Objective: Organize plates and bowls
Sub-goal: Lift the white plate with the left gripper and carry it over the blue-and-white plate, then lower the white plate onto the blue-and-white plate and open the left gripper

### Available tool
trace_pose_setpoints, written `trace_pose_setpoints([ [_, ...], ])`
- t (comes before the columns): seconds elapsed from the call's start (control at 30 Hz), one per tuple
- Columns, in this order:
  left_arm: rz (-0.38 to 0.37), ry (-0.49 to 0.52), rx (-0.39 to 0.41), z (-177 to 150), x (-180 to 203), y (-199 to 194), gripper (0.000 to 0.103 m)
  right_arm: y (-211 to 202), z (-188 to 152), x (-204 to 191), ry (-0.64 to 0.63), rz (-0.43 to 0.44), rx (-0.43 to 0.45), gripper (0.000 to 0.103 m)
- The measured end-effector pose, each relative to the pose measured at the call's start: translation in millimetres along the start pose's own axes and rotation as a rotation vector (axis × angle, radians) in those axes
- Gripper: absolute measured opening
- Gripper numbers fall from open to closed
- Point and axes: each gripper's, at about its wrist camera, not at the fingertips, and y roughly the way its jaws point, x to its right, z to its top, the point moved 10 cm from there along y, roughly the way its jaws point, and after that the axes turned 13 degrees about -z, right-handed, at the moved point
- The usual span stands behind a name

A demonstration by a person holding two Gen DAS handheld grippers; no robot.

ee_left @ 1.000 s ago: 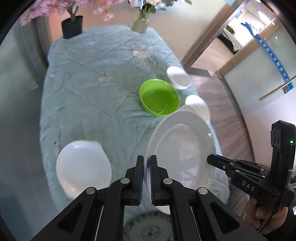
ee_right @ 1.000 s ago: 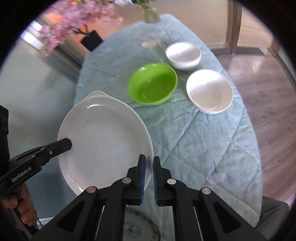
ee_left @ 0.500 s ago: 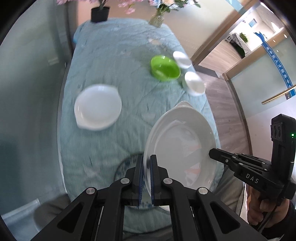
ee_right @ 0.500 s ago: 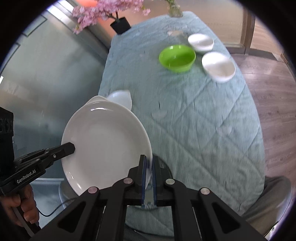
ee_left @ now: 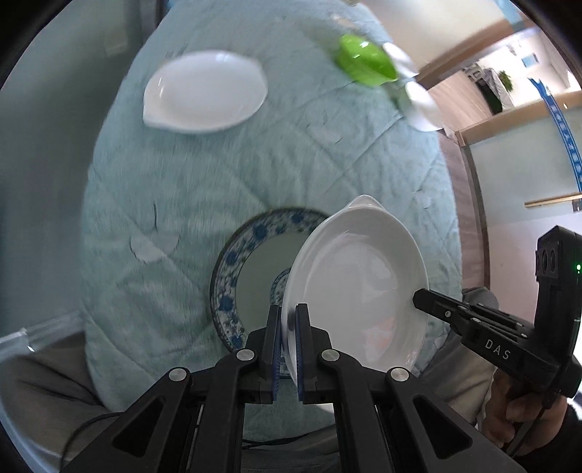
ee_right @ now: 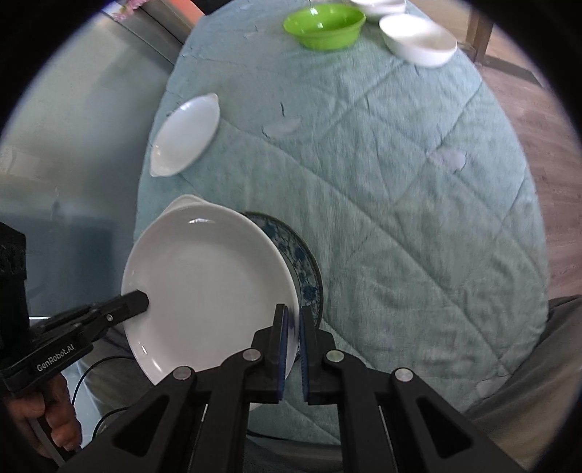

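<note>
Both grippers hold one large white oval plate (ee_left: 356, 287) by opposite rims. My left gripper (ee_left: 287, 324) is shut on its left rim; my right gripper (ee_right: 291, 327) is shut on its right rim. The plate (ee_right: 207, 287) hangs tilted above a blue-patterned plate (ee_left: 251, 262) that lies on the near part of the table, also seen in the right wrist view (ee_right: 302, 269). A second white oval plate (ee_left: 203, 94) lies further back on the left, also in the right wrist view (ee_right: 185, 134).
A green bowl (ee_right: 323, 22) and two white bowls (ee_right: 418, 40) stand at the far end of the teal quilted table (ee_right: 400, 182). A glass wall runs along the left side. The person's grey-trousered legs show at the near edge.
Both grippers have pulled back toward the near end of the table with the white plate. The blue-patterned plate has come into view beneath it.
</note>
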Motion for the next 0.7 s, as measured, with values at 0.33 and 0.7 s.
trace_pose_setpoints([
  [0.33,0.027,-0.023,-0.020,-1,-29,28,0.002,39,-12,-1,0.025,-0.013,-0.024,0.006],
  [0.7,0.047,-0.035,-0.041,11,-45,50,0.003,68,-3,-7,0.046,-0.034,-0.056,0.006],
])
